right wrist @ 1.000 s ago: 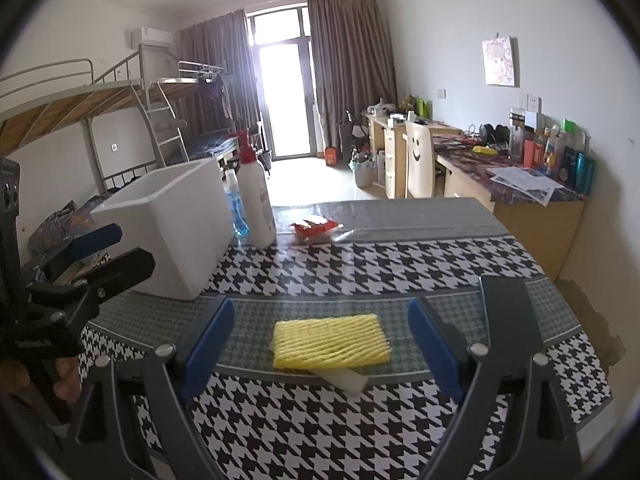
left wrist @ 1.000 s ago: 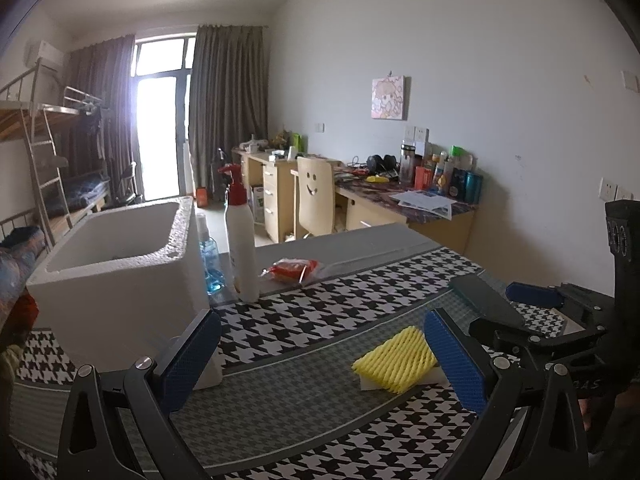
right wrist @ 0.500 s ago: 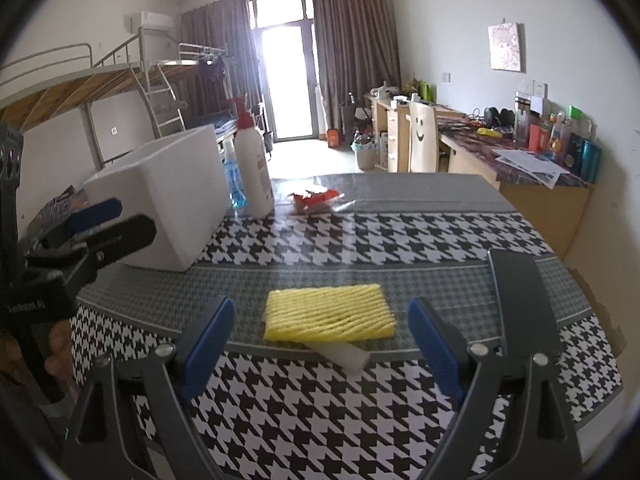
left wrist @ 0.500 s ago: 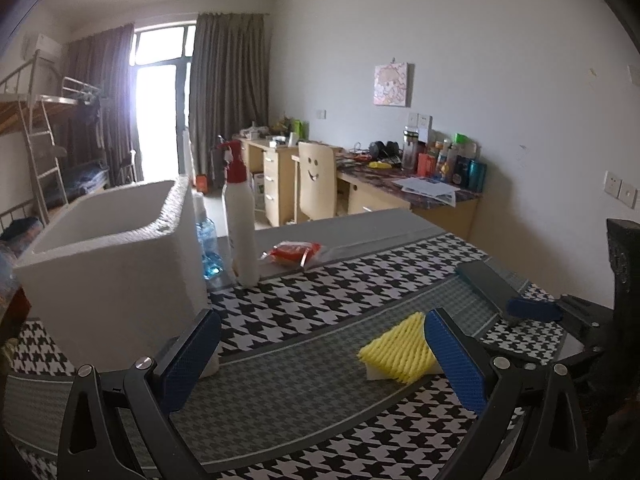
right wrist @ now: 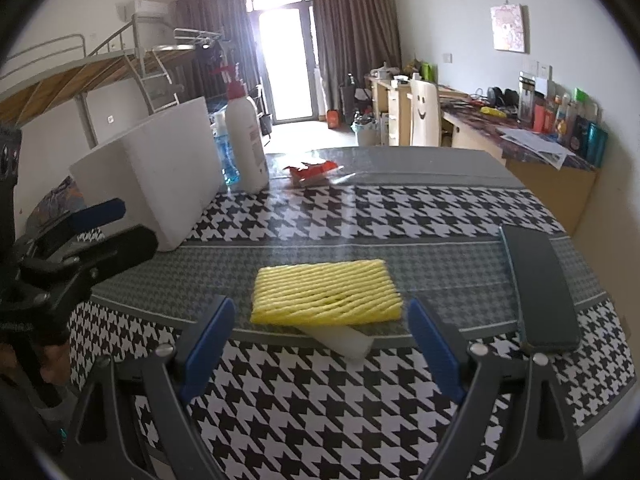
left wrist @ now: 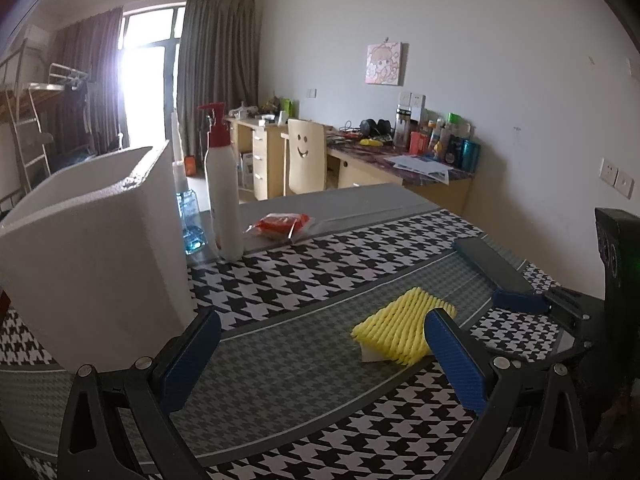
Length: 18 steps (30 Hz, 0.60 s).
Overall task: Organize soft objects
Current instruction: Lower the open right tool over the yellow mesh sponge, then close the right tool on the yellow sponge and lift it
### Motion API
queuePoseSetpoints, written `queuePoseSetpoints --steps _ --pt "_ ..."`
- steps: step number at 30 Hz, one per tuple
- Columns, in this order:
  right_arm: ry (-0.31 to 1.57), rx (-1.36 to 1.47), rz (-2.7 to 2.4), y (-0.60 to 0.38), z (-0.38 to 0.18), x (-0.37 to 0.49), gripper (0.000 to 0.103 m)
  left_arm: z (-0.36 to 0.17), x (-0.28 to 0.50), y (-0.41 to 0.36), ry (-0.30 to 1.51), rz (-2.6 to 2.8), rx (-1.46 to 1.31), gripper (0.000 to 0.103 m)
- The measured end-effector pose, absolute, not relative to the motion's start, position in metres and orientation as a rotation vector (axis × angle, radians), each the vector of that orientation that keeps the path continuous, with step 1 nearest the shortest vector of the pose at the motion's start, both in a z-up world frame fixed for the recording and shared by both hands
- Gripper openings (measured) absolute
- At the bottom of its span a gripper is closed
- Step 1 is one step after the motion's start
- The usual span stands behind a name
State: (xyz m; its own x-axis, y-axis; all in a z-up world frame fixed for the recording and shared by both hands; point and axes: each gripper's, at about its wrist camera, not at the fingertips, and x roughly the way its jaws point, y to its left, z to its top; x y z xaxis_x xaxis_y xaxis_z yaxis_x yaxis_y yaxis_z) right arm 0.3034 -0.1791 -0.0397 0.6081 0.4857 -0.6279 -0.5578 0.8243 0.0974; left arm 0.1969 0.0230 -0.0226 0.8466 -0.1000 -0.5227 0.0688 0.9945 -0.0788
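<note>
Houndstooth cloth [right wrist: 320,408] in black and white covers the table under both my claws, crossed by a grey band. Nearest me, my right claw [right wrist: 320,332] stands wide and unclenched, blue pads empty, aimed down at the table. Just beyond its tips, centred between them, lies the yellow foam net [right wrist: 325,293], flat on the grey band, partly covering a white foam strip [right wrist: 340,340] whose end pokes out toward me. A dark phone [right wrist: 540,288] lies to the right of the net, close to my right-hand finger.

My left claw [left wrist: 320,354] is also spread and holding nothing; the net [left wrist: 400,330] sits just beside its right pad, not between the fingers.

Farther back on the left stands a white foam box [left wrist: 100,264], open at the top. Behind it are a white pump bottle [left wrist: 223,200], a blue bottle [left wrist: 190,220] and a red packet [left wrist: 280,224]. Beyond the table are desks, a chair, curtains and a bright window.

I judge this as the approach to a first pick: nothing is gathered yet. Next, the right claw needs to drop its pads to either side of the net and close gently, without catching the phone, probably bound for the box.
</note>
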Motion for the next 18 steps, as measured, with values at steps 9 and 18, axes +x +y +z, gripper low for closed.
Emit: queuePoseSetpoints --steps 9,18 --pt "0.716 -0.182 0.636 -0.161 -0.051 0.305 0.091 -0.028 0.202 0.033 0.576 -0.071 -0.079 0.102" --pt "0.739 -0.267 0.671 -0.139 -0.06 0.313 0.077 -0.031 0.204 0.035 0.59 -0.078 -0.087 0.102"
